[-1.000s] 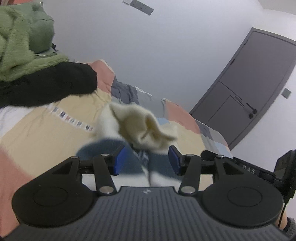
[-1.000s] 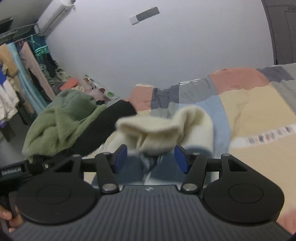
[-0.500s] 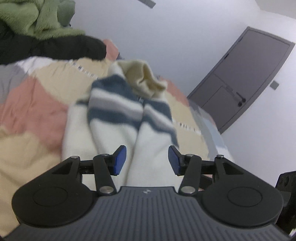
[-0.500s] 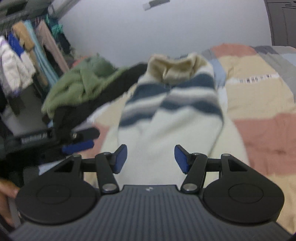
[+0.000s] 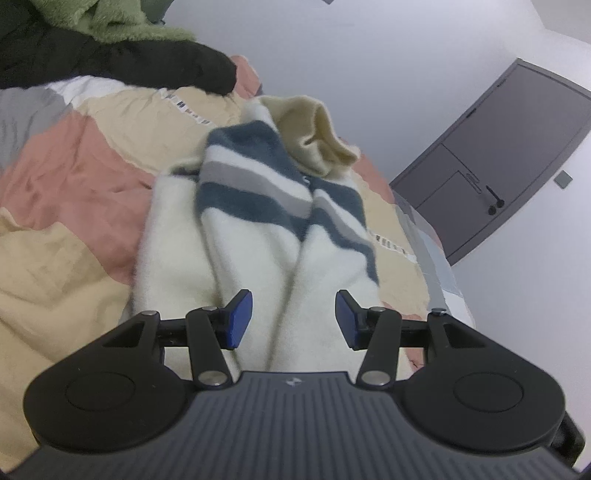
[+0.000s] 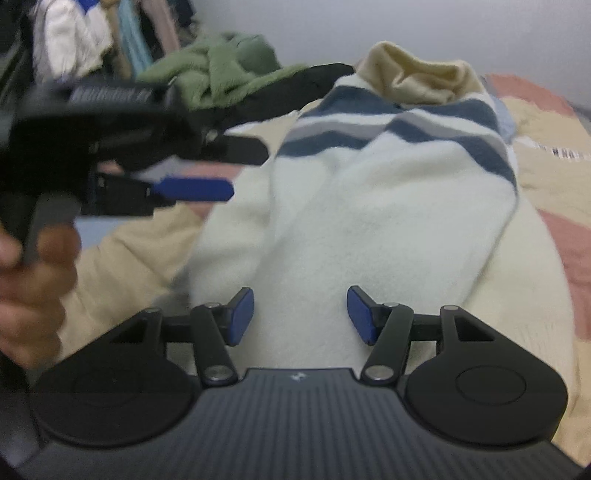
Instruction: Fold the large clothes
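1. Sweater (image 5: 258,236) (cream w/ navy + grey chest stripes, tan collar) lies on the bed (image 5: 70,236), collar end away from both cams, hem end nearest. Already looks bunched lengthwise into ridges, so fold prob. only partway.
2. Left gripper (image 5: 293,319): released, jaws apart, nothing btwn pads, hovering over the hem end. Right gripper (image 6: 300,314): same, released over the cream body, holding nothing.
3. Risk: thick fleecy fabric. A shallow pinch may catch only the top layer, so layers separate & fold goes crooked.
4. Risk: bedspread is soft & wrinkled just under the sweater; a deep grab could take bedding too & drag it.
5. Risk: grippers sit near each other (left one shows in right view (image 6: 192,190)); could collide if both close in on the same edge.
6. Risk: green garment (image 5: 110,22) & black garment (image 5: 122,62) are near the collar; a fwd fold could land on them.
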Available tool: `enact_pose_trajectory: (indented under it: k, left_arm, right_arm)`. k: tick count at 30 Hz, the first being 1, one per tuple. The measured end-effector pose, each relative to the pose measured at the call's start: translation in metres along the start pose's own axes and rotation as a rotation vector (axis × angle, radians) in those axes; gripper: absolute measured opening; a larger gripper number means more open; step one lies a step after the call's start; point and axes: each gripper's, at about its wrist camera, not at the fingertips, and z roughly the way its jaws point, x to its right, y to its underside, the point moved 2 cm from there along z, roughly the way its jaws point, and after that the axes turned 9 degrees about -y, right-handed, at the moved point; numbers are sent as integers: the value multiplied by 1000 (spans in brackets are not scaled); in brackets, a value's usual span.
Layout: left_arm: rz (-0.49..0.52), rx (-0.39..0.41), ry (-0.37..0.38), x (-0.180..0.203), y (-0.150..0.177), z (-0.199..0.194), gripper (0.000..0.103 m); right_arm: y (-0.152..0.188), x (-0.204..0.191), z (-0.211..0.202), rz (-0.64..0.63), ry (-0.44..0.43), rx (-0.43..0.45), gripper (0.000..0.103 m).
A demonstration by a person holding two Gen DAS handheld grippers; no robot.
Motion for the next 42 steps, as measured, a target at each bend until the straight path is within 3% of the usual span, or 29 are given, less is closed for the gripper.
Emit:
enact_pose_trajectory:
  k: [3,7,10,11,15,22,27,31,37,38,39,42]
  left_arm:
    - [-10,-3,-9,-4,-3,6,55]
    - [-2,-4,-37,-8,-4,13,55]
    - [-19,-18,-34,-13,-5,18,55]
    - [-23,-22,-35,-14,-5,19,55]
    - [-46,-36,-30,-20,-4,22,55]
    - [-104,-88,-6,-25,6,35,56]
    - [-140,-151,14,-22,21,54,56]
    - [-129,-192,44,-13,29,67,56]
    - [-120,-254,69,-2,45,77,36]
    - [-116,-249,60,-1,46,75,21]
    - [-119,-243,51,-1,45,74,15]
    - [-160,-203,96,-4,37,61,12]
  right_arm:
    - [2,-7,8,-58,-21,-20,79]
    - [12,-22,19,-197,38,-69,78]
    - [16,-28,23,-273,87,-91,67]
    - [15,-28,21,-275,93,-90,54]
    - [5,-15,-1,-172,55,-57,20]
    - [-14,28,-54,67,21,106,18]
    - [-22,56,-78,146,79,205,18]
    - [-20,83,-82,229,119,235,18]
    - [-23,106,-92,298,159,283,17]
    - [-24,108,-95,299,169,294,17]
    - [-25,110,-98,300,179,304,17]
    - [-29,117,-109,306,212,326,17]
